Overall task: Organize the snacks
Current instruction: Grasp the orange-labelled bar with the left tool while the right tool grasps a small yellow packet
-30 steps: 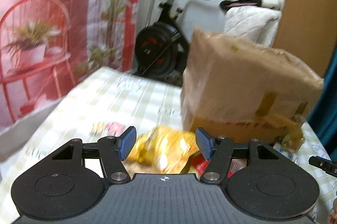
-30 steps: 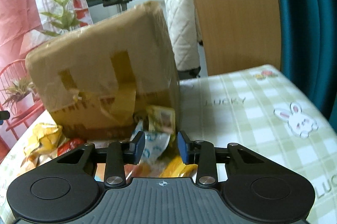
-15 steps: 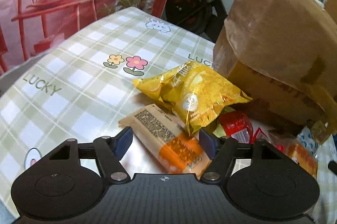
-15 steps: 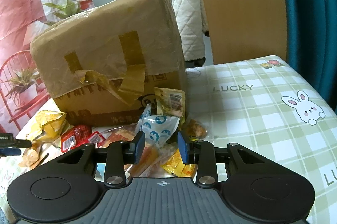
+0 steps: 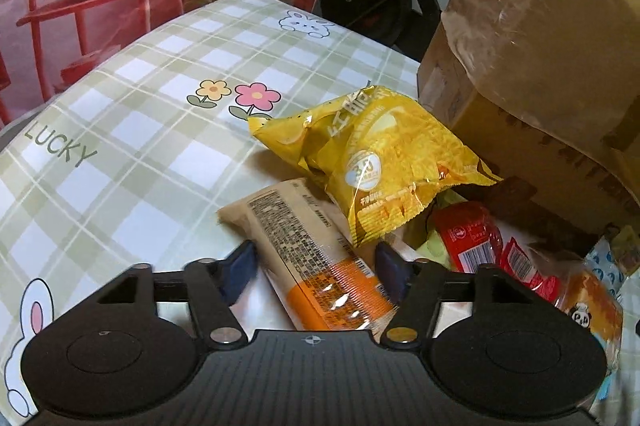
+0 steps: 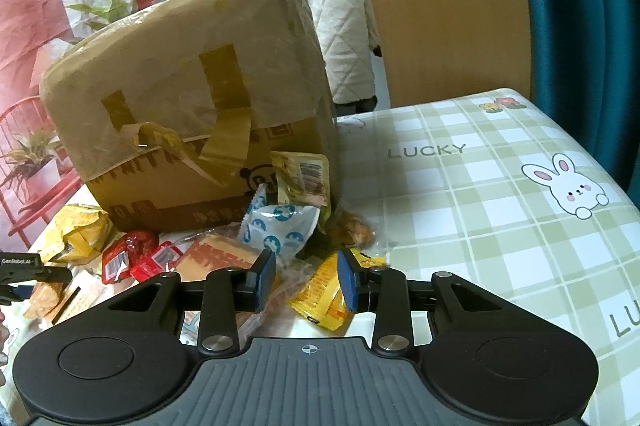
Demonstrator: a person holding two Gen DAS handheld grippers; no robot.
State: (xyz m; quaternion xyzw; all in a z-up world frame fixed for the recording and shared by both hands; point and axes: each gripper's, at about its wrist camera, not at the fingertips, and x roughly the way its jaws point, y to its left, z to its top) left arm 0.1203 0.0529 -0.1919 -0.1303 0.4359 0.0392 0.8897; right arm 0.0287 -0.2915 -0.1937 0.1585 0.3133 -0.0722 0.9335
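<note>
- The surface (image 5: 132, 113), covered in a green checked cloth with rabbits and flowers, now fills most of the left wrist view; a second ago that camera looked across the room, so the left hand has come down over the snack pile.
- The taped cardboard box (image 6: 192, 129) stands at the back of the surface with the snacks heaped against its front. It has not shifted, and no snack looks sorted yet, so I judge the task barely begun.
- The yellow chip bag (image 5: 376, 161) lies on top of the heap, overlapping the far end of the beige-and-orange packet (image 5: 312, 258).
- The left gripper (image 5: 316, 266) straddles that packet: its jaws have just been closing and the packet sits between them. The right pad looks to be at the packet's edge, while a sliver of gap shows on the left, so I read this as nearly pinched, not yet a firm hold.
- The right gripper (image 6: 306, 280) has stayed put, hovering partly spread above the blue-and-white pouch (image 6: 280, 230) and small yellow wrapper (image 6: 324, 286), pinching nothing.
- The red sachets (image 6: 136, 254) lie untouched between the two grippers.
</note>
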